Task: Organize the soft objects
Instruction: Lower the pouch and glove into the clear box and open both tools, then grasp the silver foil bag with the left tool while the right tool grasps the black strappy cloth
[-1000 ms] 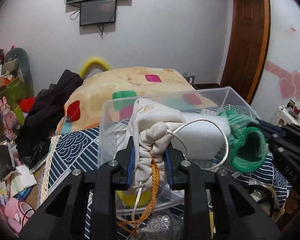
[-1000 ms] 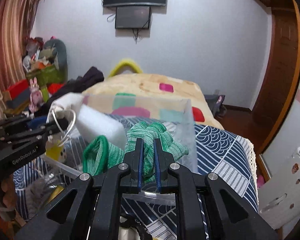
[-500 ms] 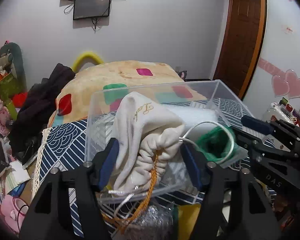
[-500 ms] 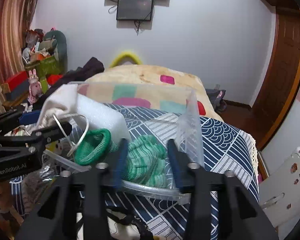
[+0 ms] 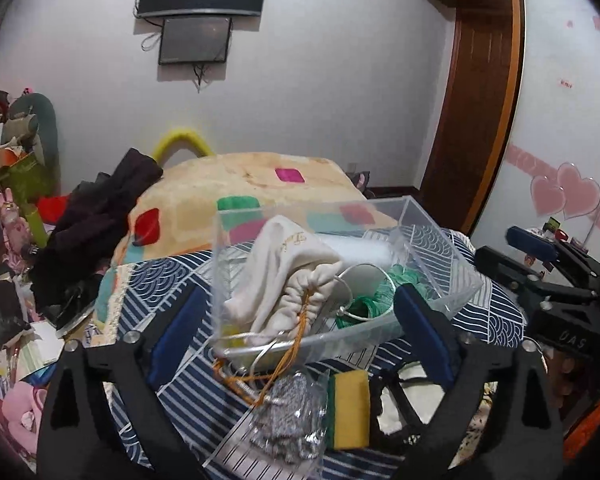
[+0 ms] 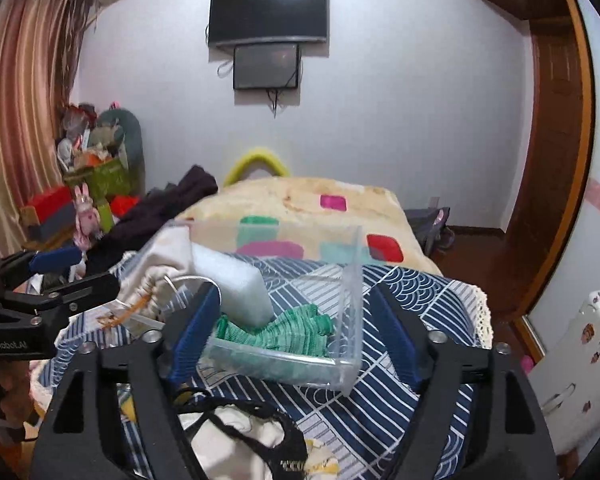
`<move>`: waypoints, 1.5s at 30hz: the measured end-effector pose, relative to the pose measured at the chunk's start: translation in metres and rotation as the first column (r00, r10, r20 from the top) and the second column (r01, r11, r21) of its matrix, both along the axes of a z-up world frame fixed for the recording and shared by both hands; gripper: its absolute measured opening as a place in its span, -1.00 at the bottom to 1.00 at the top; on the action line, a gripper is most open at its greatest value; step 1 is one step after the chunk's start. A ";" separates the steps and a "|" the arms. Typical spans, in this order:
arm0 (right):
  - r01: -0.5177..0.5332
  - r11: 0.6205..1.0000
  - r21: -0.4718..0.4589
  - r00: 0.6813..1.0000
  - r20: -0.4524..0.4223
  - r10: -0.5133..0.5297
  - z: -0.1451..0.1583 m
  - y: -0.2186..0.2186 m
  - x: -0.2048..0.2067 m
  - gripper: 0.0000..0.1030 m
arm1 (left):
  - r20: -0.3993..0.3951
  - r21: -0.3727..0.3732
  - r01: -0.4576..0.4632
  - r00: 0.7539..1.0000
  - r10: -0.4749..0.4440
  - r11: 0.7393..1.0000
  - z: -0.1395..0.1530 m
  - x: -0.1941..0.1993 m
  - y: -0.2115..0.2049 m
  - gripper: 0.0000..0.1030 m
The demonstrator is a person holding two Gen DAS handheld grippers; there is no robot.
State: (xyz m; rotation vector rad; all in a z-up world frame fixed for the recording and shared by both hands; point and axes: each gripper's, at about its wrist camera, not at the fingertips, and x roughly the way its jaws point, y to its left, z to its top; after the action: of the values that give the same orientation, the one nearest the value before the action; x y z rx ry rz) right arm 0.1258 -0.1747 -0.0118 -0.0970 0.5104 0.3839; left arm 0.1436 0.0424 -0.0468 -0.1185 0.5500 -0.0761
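Note:
A clear plastic box (image 5: pixel 436 224) (image 6: pixel 350 280) sits on the blue patterned bedspread. Inside it lie a cream drawstring pouch (image 5: pixel 280 276) (image 6: pixel 160 264), a white foam block (image 6: pixel 232 284) (image 5: pixel 364 252) and a green knitted net (image 6: pixel 284 330) (image 5: pixel 380 300). The pouch's orange cord and a white cable (image 5: pixel 360 312) hang over the near wall. My left gripper (image 5: pixel 300 336) is open and empty, just in front of the box. My right gripper (image 6: pixel 292 336) is open and empty at the box's near right side.
In front of the box lie a silver mesh scrubber (image 5: pixel 288 416), a yellow-green sponge (image 5: pixel 350 408) and a white cloth with black straps (image 6: pixel 240 436). A beige blanket (image 5: pixel 240 184) and dark clothes (image 5: pixel 100 216) lie behind. Clutter fills the left floor.
Both grippers opened, letting go of the pouch and the green net, which now lie in the box. Both grippers pulled back from the box.

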 end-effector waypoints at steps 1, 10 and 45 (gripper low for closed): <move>-0.001 1.000 0.006 1.000 0.006 0.001 0.002 -0.002 -0.004 0.48 | 0.007 0.003 -0.002 1.000 0.002 1.000 0.002 -0.004 0.002 0.89; -0.002 1.000 -0.001 1.000 -0.021 0.002 -0.015 -0.005 -0.025 0.63 | -0.025 0.048 -0.022 0.999 0.023 0.999 -0.016 -0.041 0.005 0.94; -0.012 1.000 -0.028 0.979 -0.202 0.006 -0.073 -0.003 -0.033 -0.72 | -0.228 -0.060 0.045 0.972 -0.057 0.997 -0.098 -0.018 -0.003 -0.56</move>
State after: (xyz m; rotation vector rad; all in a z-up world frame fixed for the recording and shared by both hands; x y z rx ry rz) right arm 0.0930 -0.1782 -0.0847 -0.0891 0.7171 0.3978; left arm 0.1253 0.0397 -0.1453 -0.1674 0.7832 -0.1287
